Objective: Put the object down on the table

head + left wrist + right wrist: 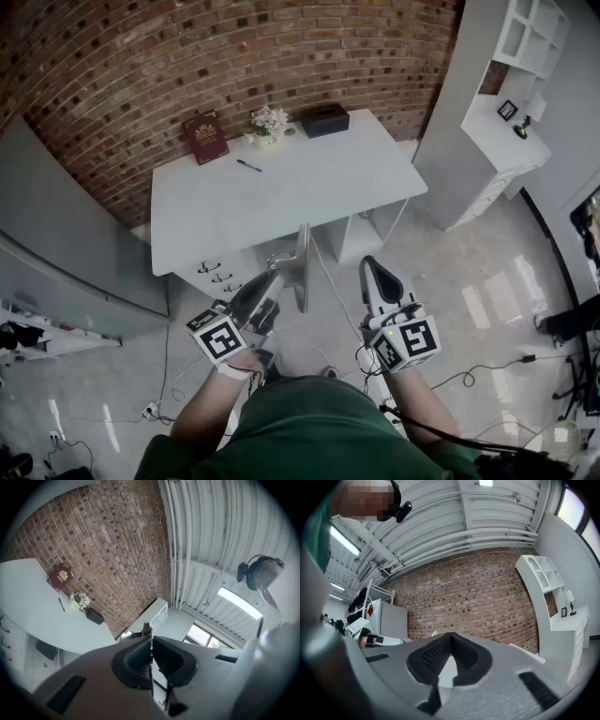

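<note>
A thin grey flat panel (302, 269) hangs edge-on in the air in front of the white table (281, 202). My left gripper (278, 274) is shut on its lower part. In the left gripper view the panel (151, 667) shows as a narrow line pinched between the dark pads, and the left gripper (151, 644) points up toward the brick wall and ceiling. My right gripper (371, 267) sits just right of the panel, apart from it, with nothing in it. In its own view the right gripper (450, 637) has its tips together.
On the table's far edge lie a red book (205, 138), a pen (248, 165), a small flower pot (268, 125) and a black box (324, 119). Drawers (220, 274) sit under the table's left side. A white shelf unit (506, 122) stands to the right. Cables run across the floor.
</note>
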A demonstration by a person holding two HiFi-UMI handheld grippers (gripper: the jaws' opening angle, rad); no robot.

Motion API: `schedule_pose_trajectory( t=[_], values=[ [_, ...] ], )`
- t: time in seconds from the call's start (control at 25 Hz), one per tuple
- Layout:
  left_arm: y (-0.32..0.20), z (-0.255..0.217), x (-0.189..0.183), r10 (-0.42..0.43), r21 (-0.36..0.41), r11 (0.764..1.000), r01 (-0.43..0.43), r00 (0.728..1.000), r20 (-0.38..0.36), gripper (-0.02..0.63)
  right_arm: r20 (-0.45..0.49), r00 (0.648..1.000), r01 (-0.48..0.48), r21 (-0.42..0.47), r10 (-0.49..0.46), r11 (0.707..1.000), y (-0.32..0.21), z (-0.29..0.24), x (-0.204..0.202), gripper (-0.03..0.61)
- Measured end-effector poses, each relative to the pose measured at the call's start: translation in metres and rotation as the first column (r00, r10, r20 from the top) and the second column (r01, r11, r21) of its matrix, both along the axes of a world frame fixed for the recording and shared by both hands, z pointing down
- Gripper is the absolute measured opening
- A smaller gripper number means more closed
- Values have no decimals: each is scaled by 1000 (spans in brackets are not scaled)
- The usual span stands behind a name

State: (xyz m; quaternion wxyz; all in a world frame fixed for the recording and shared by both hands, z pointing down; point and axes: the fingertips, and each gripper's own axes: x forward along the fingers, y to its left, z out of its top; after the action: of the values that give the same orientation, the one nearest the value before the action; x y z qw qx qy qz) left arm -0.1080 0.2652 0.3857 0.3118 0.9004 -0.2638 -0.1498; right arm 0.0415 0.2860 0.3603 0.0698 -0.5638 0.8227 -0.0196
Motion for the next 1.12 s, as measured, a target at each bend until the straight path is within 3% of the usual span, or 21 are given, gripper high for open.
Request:
schedule_pose_trajectory(
  t=[0.6, 1.12],
  values=[
    [16, 2, 17, -48, -11, 999, 49, 999, 4, 9, 49, 999, 8, -28, -7, 1000, 15, 8, 37, 3],
    [-80, 24, 41, 11, -43, 999, -11, 1000, -21, 9, 21, 996, -85, -118, 88, 989, -60, 31, 70, 3]
  ],
)
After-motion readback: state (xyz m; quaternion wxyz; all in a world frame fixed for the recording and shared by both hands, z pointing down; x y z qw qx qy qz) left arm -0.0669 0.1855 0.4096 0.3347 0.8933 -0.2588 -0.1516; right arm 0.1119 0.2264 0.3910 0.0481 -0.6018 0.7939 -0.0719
